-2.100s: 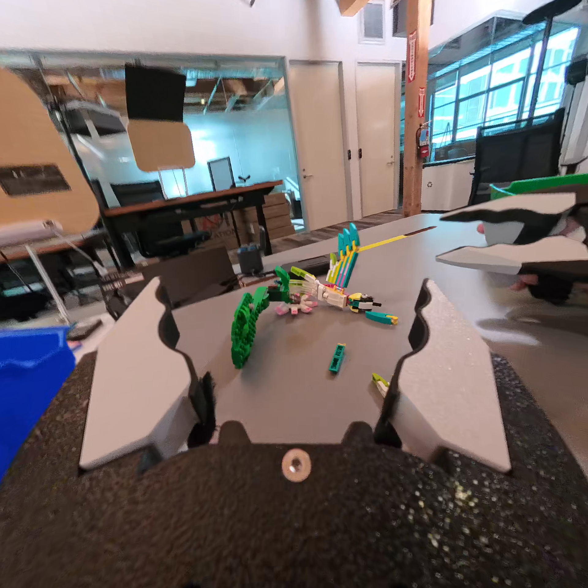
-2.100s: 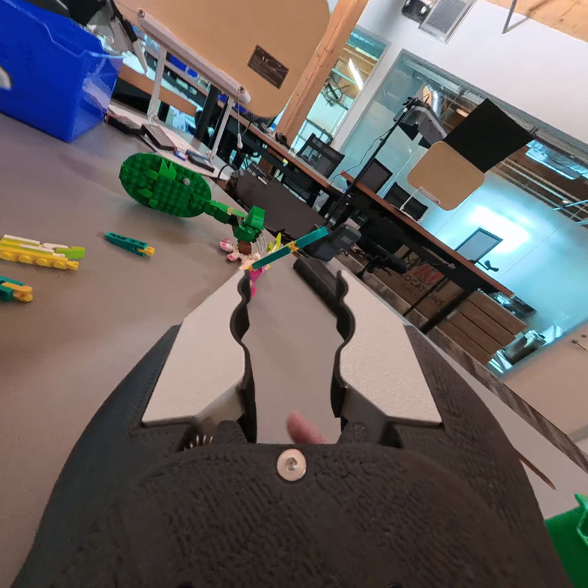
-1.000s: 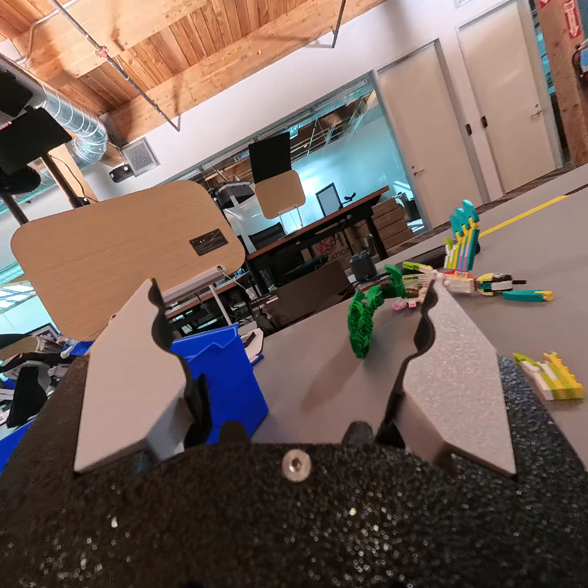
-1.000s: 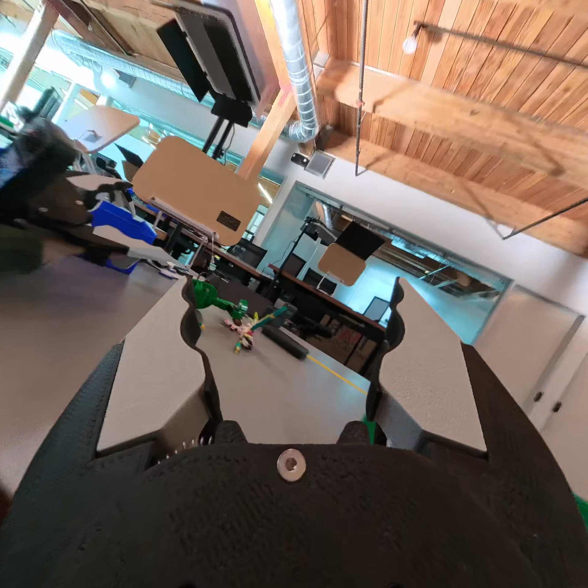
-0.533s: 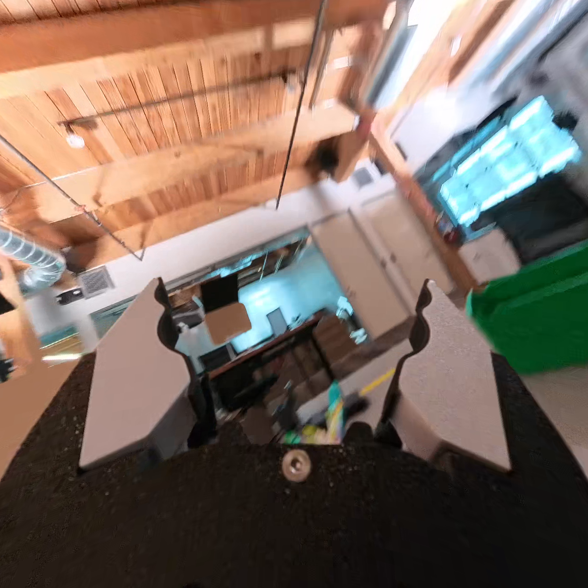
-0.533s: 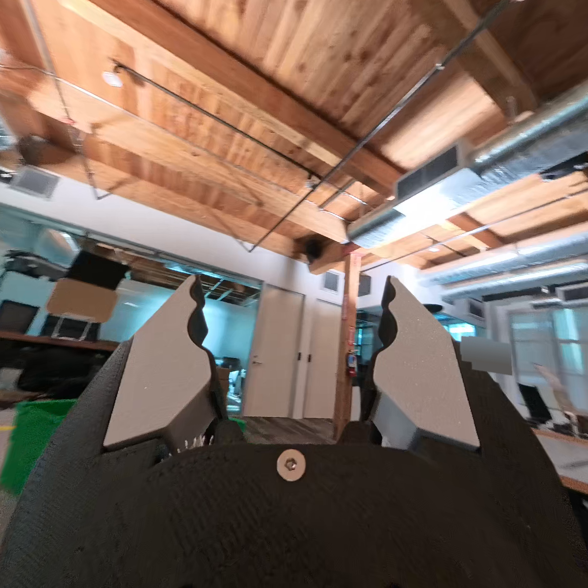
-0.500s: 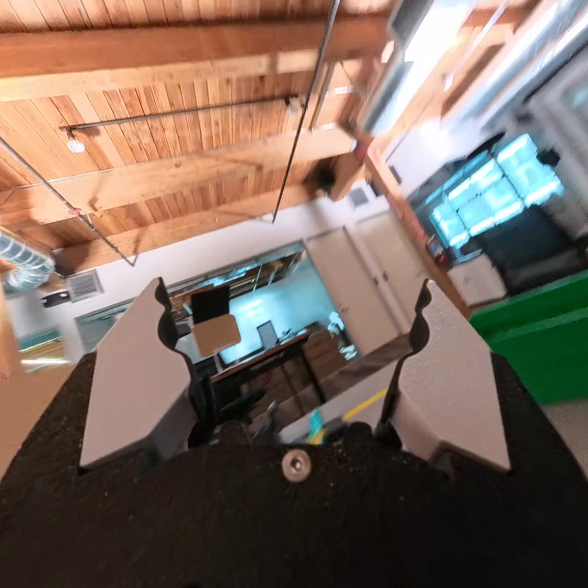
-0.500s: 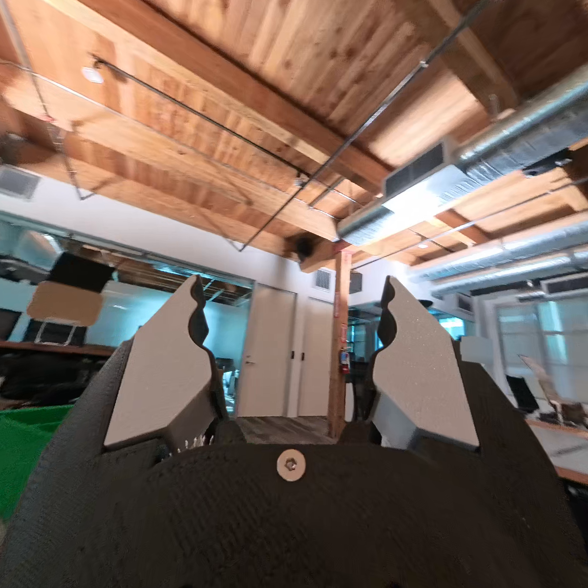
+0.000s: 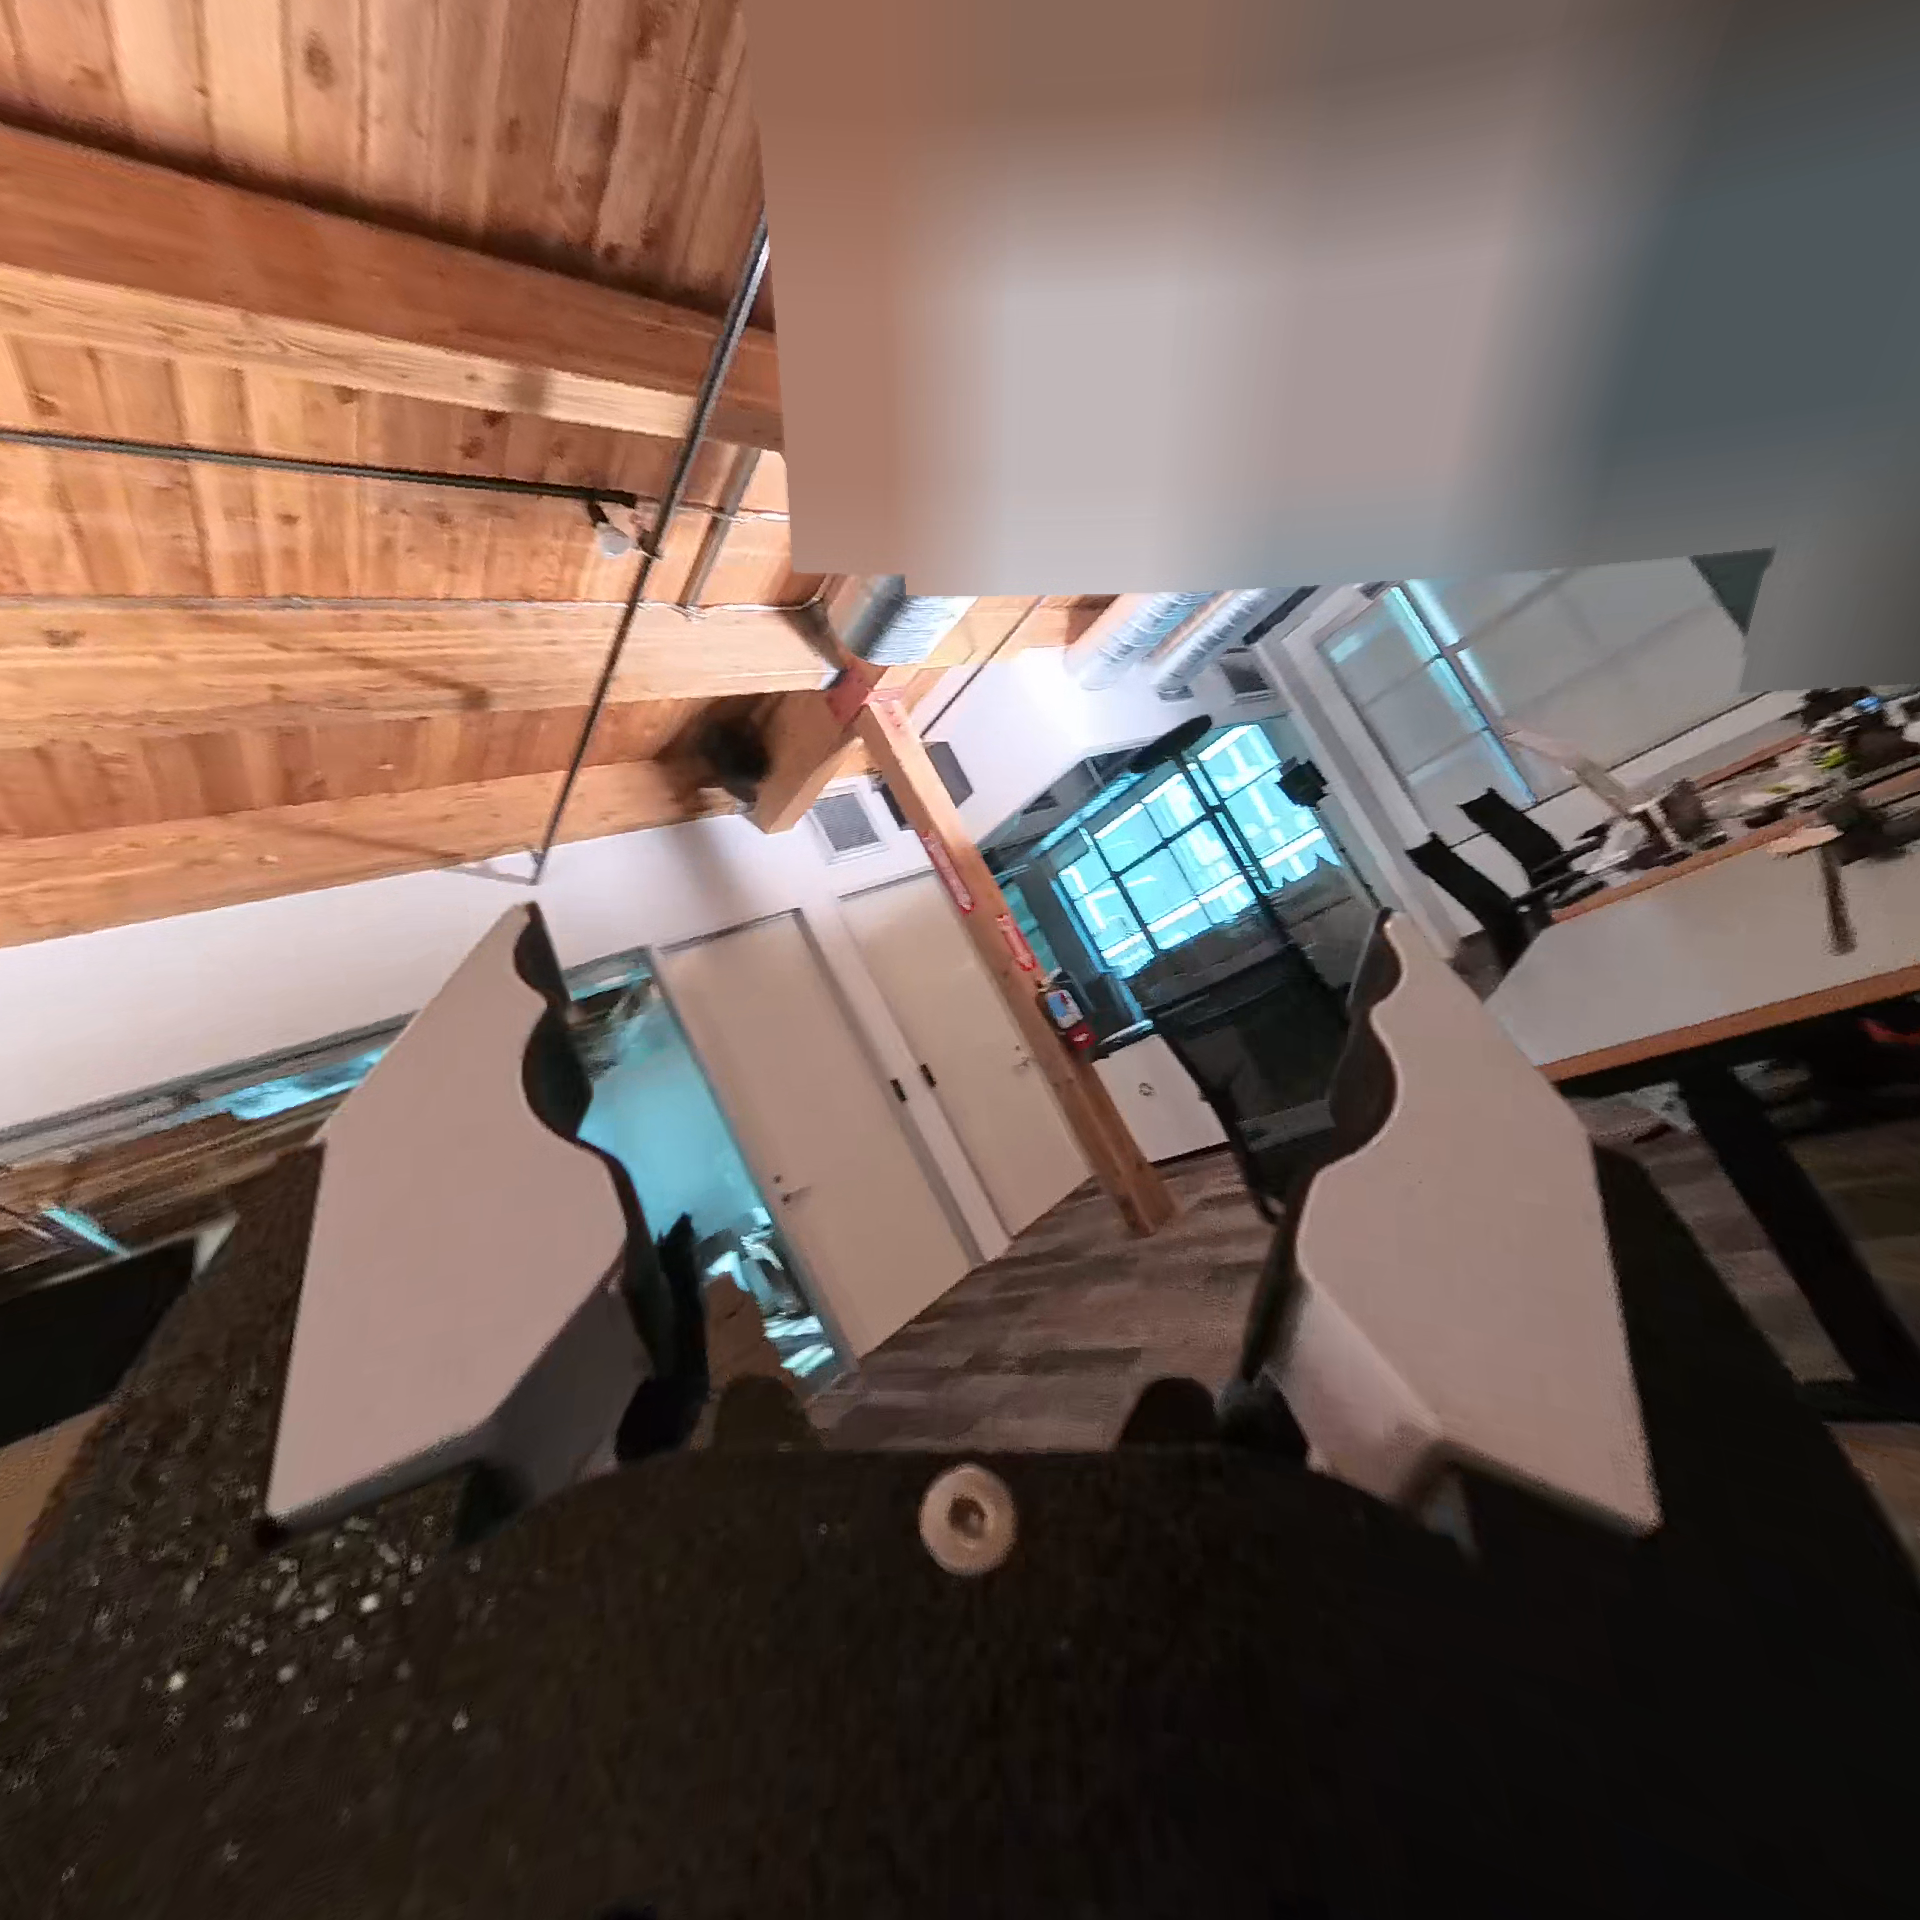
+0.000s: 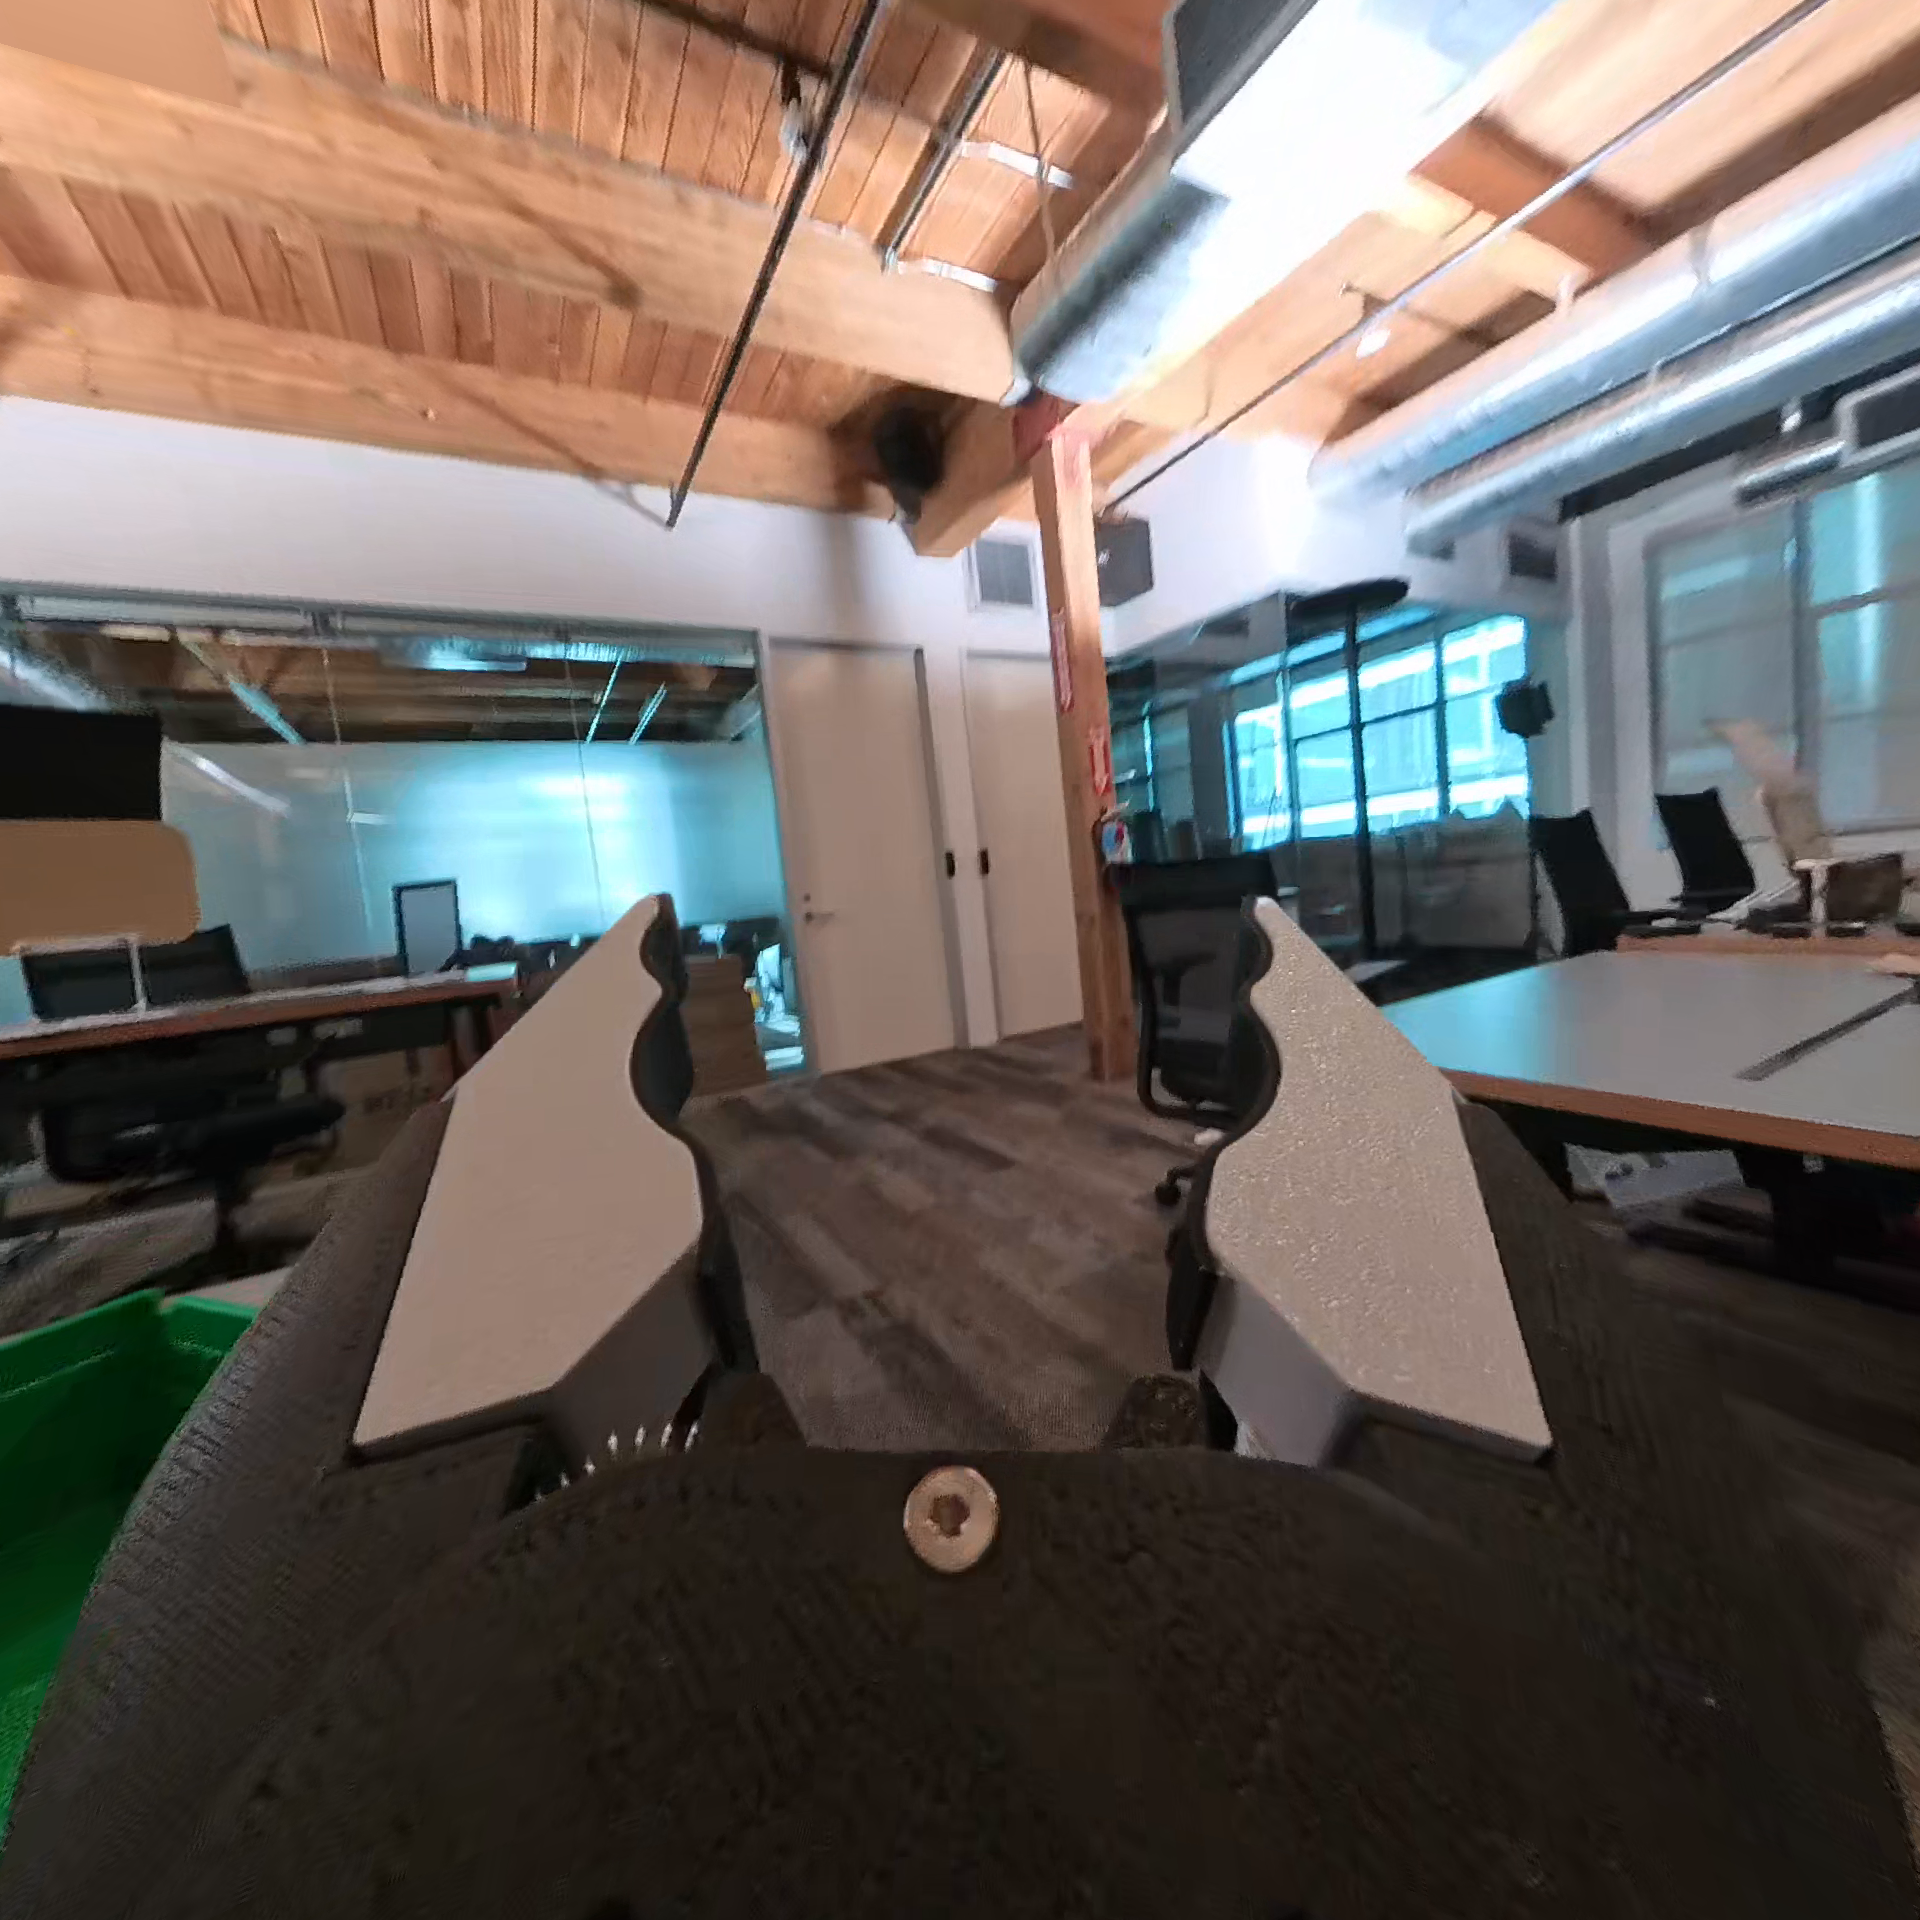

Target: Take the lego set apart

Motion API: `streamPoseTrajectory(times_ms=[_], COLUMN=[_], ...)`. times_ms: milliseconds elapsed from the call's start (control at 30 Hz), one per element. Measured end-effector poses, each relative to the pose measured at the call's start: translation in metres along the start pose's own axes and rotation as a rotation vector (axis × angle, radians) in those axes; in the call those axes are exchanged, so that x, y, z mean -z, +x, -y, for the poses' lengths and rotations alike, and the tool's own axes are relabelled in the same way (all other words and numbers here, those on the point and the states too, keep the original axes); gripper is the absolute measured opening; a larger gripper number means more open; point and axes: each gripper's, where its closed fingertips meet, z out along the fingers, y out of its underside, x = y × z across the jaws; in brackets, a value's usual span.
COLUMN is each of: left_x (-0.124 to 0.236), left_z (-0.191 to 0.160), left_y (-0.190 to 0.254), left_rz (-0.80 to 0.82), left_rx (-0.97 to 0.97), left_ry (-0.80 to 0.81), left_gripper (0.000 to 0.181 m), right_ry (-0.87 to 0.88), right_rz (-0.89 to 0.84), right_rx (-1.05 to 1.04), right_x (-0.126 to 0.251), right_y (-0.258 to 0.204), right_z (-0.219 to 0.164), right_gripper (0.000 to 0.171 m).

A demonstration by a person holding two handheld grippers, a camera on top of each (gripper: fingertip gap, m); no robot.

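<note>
No lego piece shows in either view now. My left gripper [image 9: 956,935] is open and empty, raised and tilted up toward the wooden ceiling, the doors and a far desk. My right gripper [image 10: 961,920] is open and empty, pointing level across the office floor toward the doors and a wooden post. The work table and the lego set are out of view.
A green bin [image 10: 73,1455] sits at the lower left of the right wrist view. A grey desk [image 10: 1662,1049] with black chairs [image 10: 1184,977] stands to the right. A wooden post [image 10: 1081,790] rises by the white doors [image 10: 862,842]. Another desk [image 9: 1714,956] shows in the left wrist view.
Both grippers lifted away from the table and swung up and to the right; the lego pieces and blue bin left the views. The right gripper opened wider and now points more level.
</note>
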Motion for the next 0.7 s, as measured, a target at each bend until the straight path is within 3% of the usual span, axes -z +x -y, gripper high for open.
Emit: streamPoseTrajectory(times_ms=[200, 433, 533, 700], left_x=[-0.134, -0.261, -0.287, -0.317], left_z=[0.019, 0.065, 0.089, 0.125], left_y=[0.060, 0.224, 0.299, 0.390], left_rz=[-0.105, -0.415, -0.603, -0.816], left_rx=[0.390, 0.795, 0.929, 1.136], left_ry=[-0.077, -0.107, -0.098, -0.103], left_gripper=[0.145, 0.140, 0.138, 0.128], right_ry=[-0.231, -0.314, -0.267, -0.284], right_rz=[0.115, 0.003, -0.039, -0.148], right_rx=[-0.121, -0.040, 0.064, 0.166], right_x=[-0.036, -0.052, -0.040, -0.023], right_y=[0.018, 0.097, 0.112, 0.140], right_z=[0.120, 0.282, 0.314, 0.322], right_gripper=[0.103, 0.102, 0.098, 0.092])
